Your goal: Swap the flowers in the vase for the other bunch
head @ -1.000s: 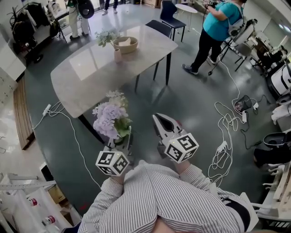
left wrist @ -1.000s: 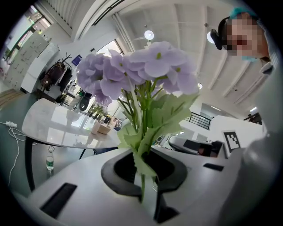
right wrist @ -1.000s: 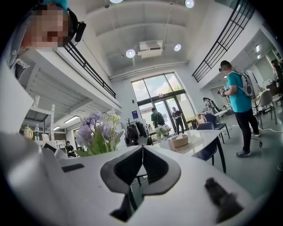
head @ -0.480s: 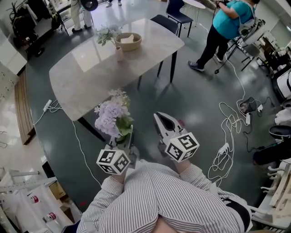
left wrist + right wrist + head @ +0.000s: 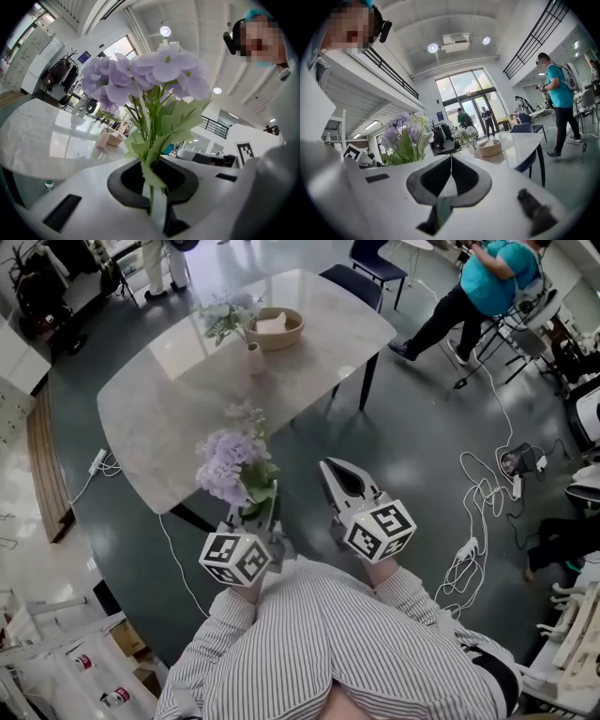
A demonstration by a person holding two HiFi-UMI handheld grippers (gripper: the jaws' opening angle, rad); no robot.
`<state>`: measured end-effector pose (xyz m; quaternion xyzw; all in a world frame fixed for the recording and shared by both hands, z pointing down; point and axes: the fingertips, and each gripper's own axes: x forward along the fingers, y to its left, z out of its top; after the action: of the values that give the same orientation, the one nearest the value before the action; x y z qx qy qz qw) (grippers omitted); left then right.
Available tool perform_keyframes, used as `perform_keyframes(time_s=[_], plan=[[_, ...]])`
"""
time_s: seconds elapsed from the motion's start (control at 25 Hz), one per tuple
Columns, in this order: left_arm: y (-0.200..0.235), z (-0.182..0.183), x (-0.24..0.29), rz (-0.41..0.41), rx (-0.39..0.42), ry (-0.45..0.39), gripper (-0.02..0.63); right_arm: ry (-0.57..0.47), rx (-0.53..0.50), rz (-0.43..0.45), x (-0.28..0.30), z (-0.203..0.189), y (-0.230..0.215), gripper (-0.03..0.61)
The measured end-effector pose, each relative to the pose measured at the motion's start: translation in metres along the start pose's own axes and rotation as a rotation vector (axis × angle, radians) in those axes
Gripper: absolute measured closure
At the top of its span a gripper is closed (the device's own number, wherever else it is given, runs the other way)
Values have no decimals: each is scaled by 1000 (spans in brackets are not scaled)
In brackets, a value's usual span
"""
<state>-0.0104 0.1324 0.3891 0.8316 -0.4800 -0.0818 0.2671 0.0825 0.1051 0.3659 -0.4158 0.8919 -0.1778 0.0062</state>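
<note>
Nearest the camera, a striped shirt point(image 5: 328, 652) was seen, with both grippers held out in front of it over the grey floor point(image 5: 412, 446). The left gripper point(image 5: 270, 501) was closed on the green stems of the purple bunch point(image 5: 230, 465); in the left gripper view its fingers point(image 5: 89, 201) were pressed nearly together on those stems, and the blooms stood upright above them. The right gripper point(image 5: 327, 466) was held just beside it, its fingers point(image 5: 501, 201) fully together with nothing between them. The purple bunch was seen at the near edge of the marble surface point(image 5: 169, 409), not resting on it. On the far part of that surface a small vase point(image 5: 255, 358) stood upright with the other flowers point(image 5: 225, 315) in it, well apart from the held bunch. A round bowl point(image 5: 277, 328) was set just beside the vase. Beyond the surface a dark chair point(image 5: 352, 282) was seen, and farther right a person in a teal top point(image 5: 492, 282). Cables point(image 5: 478, 493) were strewn over the floor at the right.
</note>
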Motion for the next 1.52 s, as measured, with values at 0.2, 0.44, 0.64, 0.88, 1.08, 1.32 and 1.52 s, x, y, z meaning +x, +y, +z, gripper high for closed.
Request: perform_keyframes(time_s=[0.2,0.44,0.64,0.88,1.08,1.32,1.52], plan=[[49,48,36,-6,23,-9,568,-16,-18,-8,71,25,-9,563],[103,92,70,-25,35,-11,568,-30,-19,-23,144,43,-16,563],[120,93,76,-31,30,-7,568,-20,-21,-31,160,37,-16,561],[128,93,80,-36,37,4,568,3,-22,-48,169,32,-19,561],[138,95,94,-30,29,3,568,22,-17,-36,186,30,-30,561],[151,110,118,15,37,-23,568,38,-16,-2,214,41,-53,561],[159,129,148,51,58,-60,568,66,-37,52,249,57,-75,561]])
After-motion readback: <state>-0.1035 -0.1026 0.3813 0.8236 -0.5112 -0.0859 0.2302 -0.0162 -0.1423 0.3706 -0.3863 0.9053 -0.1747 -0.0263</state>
